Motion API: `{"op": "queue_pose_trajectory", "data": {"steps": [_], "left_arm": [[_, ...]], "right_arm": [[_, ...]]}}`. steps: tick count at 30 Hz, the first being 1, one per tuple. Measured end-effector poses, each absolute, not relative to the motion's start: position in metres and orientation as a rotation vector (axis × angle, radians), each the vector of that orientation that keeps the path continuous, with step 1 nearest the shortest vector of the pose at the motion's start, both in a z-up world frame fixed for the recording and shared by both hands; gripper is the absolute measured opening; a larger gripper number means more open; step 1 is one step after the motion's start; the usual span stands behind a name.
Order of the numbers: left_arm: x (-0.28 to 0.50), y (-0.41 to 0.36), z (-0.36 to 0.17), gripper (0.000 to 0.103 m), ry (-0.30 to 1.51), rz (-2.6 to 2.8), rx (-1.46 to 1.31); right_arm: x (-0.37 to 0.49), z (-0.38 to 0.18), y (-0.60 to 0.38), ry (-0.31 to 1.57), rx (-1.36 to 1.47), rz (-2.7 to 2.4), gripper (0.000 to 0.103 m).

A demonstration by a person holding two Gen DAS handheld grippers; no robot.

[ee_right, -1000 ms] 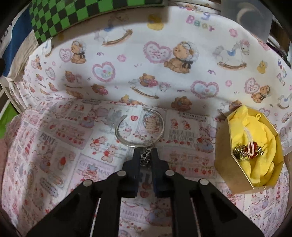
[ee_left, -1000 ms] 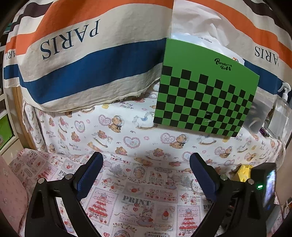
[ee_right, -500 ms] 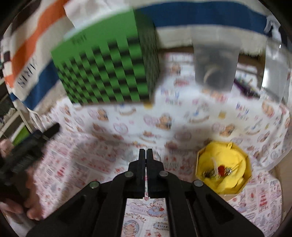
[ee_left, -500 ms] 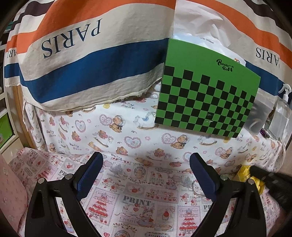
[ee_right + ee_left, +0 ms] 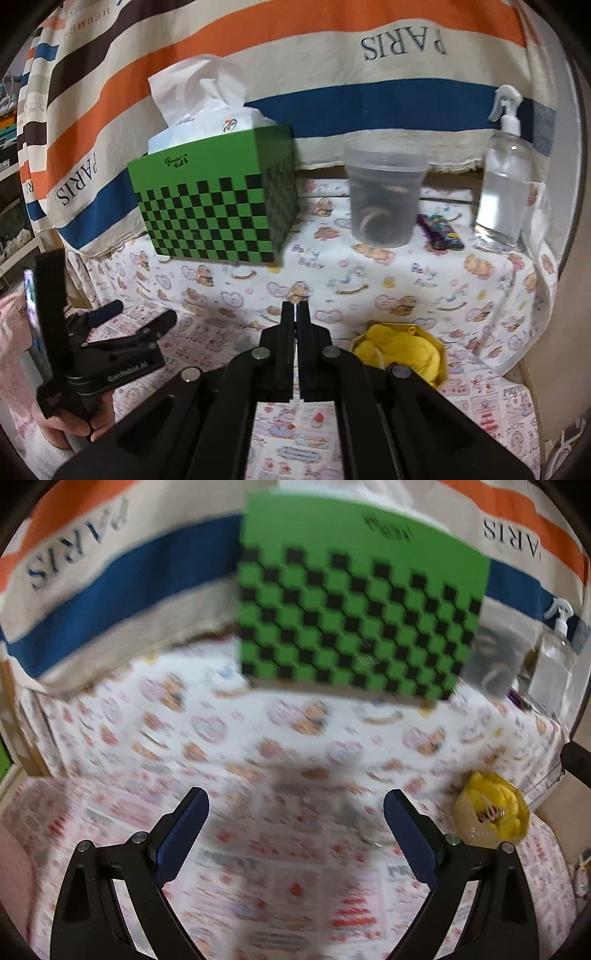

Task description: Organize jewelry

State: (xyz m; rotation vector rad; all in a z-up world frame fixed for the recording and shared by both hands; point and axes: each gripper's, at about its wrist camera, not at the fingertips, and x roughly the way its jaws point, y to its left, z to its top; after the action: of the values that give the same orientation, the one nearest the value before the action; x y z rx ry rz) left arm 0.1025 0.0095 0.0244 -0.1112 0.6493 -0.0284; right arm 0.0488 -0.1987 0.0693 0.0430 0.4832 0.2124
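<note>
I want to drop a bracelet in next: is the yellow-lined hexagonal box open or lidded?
Open: the hexagonal box has no lid on it, and its yellow lining is exposed from above.

A green cardboard tissue box with a black checkered front (image 5: 214, 206) stood on the bear-printed white cloth (image 5: 424, 288), white tissue (image 5: 199, 88) rising from its top. To its right sat a translucent plastic tub (image 5: 384, 199), then a small purple packet (image 5: 439, 232), then a clear spray bottle with a white trigger (image 5: 508, 177). A striped fabric lettered PARIS (image 5: 118, 572) hung behind them.
</note>
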Motion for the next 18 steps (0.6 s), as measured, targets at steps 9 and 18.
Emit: {"op": "queue_pose_trajectory", "data": {"steps": [9, 18], "left_arm": [[0.126, -0.036, -0.007, 0.095, 0.867, -0.114, -0.177], [0.148, -0.066, -0.026, 0.095, 0.932, -0.103, -0.137]], "right_arm": [[0.038, 0.067, -0.241, 0.431, 0.126, 0.189, 0.001], [0.027, 0.076, -0.281, 0.383, 0.212, 0.159, 0.001]]}}
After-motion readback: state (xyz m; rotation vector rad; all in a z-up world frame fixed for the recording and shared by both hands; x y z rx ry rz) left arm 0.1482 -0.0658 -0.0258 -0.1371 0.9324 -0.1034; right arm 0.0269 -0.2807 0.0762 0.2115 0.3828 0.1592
